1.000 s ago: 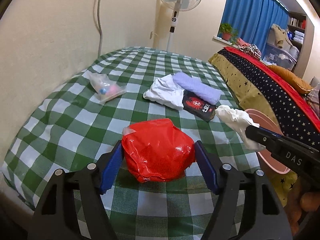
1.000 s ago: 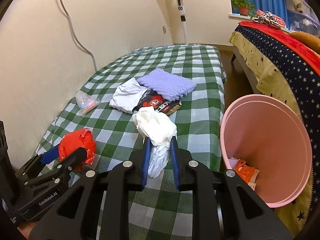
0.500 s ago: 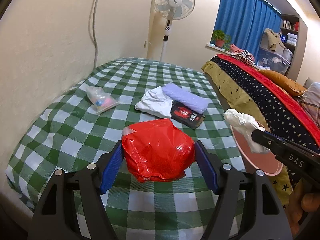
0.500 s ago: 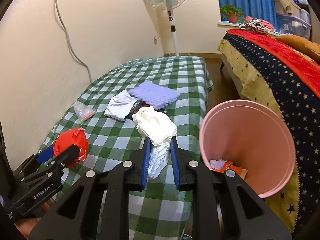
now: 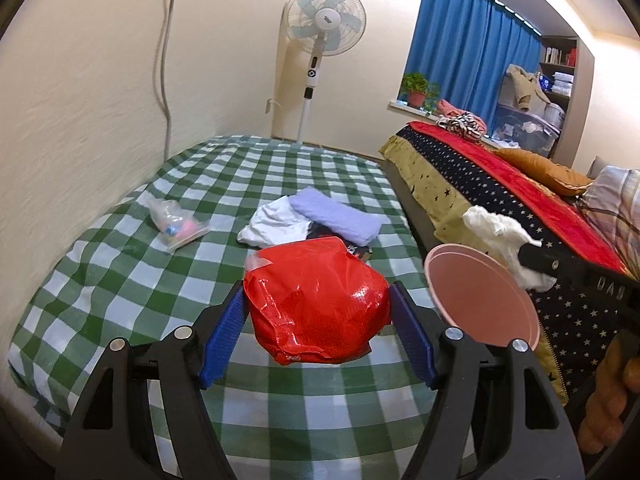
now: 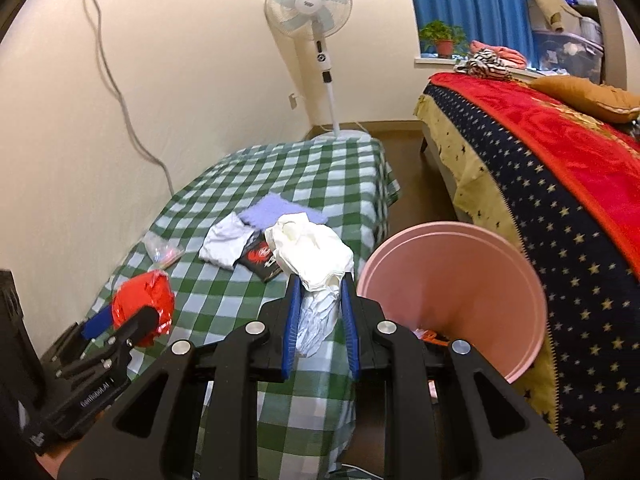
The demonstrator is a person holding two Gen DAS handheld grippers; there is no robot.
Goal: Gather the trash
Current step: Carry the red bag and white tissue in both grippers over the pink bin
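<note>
Left gripper (image 5: 318,326): closed on the red plastic bundle (image 5: 316,300), blue pads pressed on both its sides, held above the green checked cloth (image 5: 120,280).
Red bundle's axis: widest side to side across the pads, taped end toward the far left.
Right gripper (image 6: 320,312): pinched tight on the white crumpled wad (image 6: 310,252).
White wad's axis: long, running along the fingers; bulky end pointing forward, thin tail back between the pads.
Pink bin (image 6: 460,280): just right of the wad, mouth tilted toward the camera, orange scraps inside.
Change: both grippers had lifted and swung right; the bin loomed nearer.
Left on cloth: clear bag (image 5: 176,224), white cloth (image 5: 276,224), lilac towel (image 5: 336,220), black packet (image 6: 260,260).
</note>
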